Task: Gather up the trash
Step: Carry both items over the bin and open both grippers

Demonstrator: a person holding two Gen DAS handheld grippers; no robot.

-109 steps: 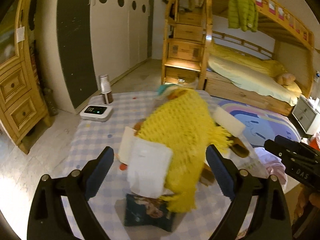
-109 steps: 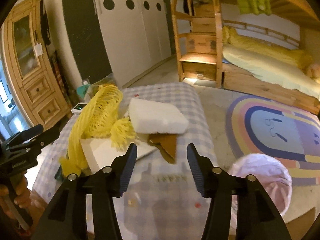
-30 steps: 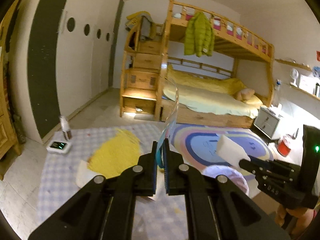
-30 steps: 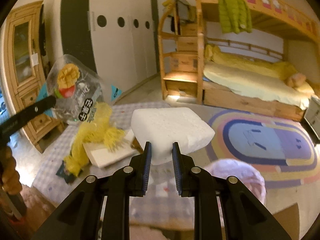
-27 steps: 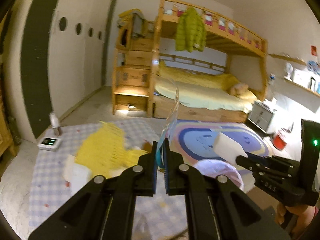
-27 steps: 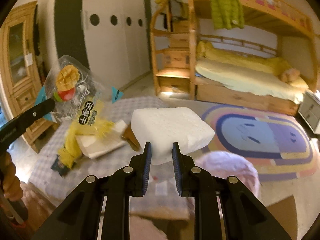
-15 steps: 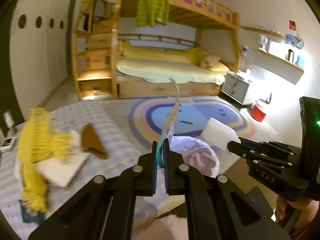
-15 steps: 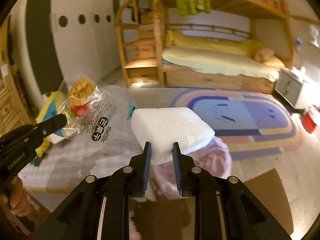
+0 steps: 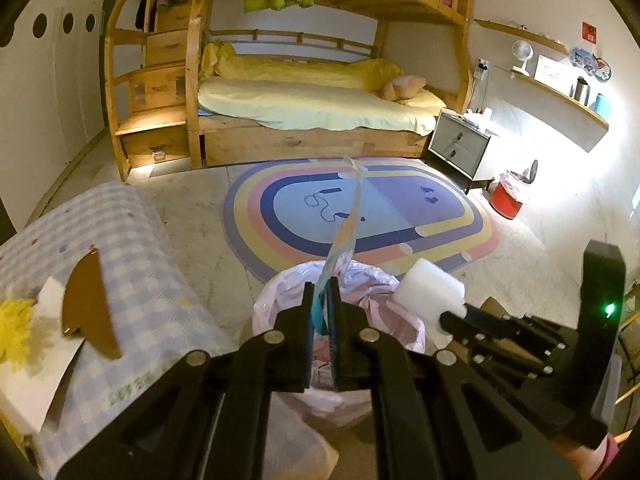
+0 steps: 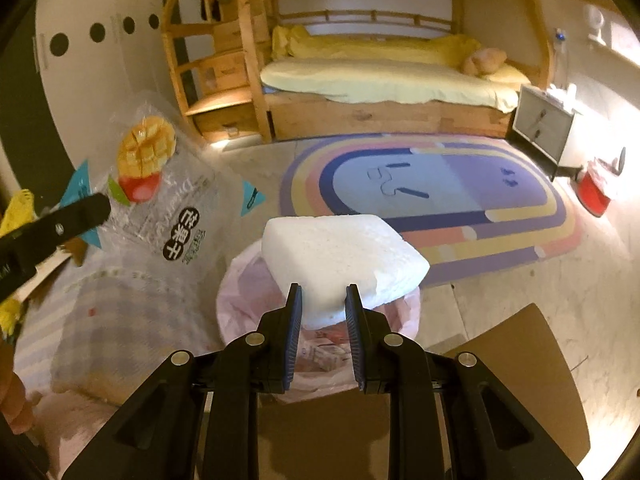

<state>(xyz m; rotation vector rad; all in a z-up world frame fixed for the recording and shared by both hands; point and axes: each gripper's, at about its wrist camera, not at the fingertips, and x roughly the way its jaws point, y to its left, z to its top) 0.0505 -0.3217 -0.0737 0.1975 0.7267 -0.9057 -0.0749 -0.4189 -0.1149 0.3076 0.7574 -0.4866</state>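
My left gripper is shut on a clear snack bag, seen edge-on here; in the right wrist view the snack bag shows its mango print, hanging from the left gripper. My right gripper is shut on a white foam block; the foam block also shows in the left wrist view, at the tip of the right gripper. Both grippers hover over a bin lined with a pink bag, the bin lying just below the foam.
A checked-cloth table at the left carries a white sheet, a brown cardboard piece and yellow netting. Flat cardboard lies on the floor by the bin. Beyond are a striped rug, bunk bed and red bin.
Both grippers swung right, away from the table, and dropped toward the pink-lined bin, each still holding its item. The bin now sits directly under them.
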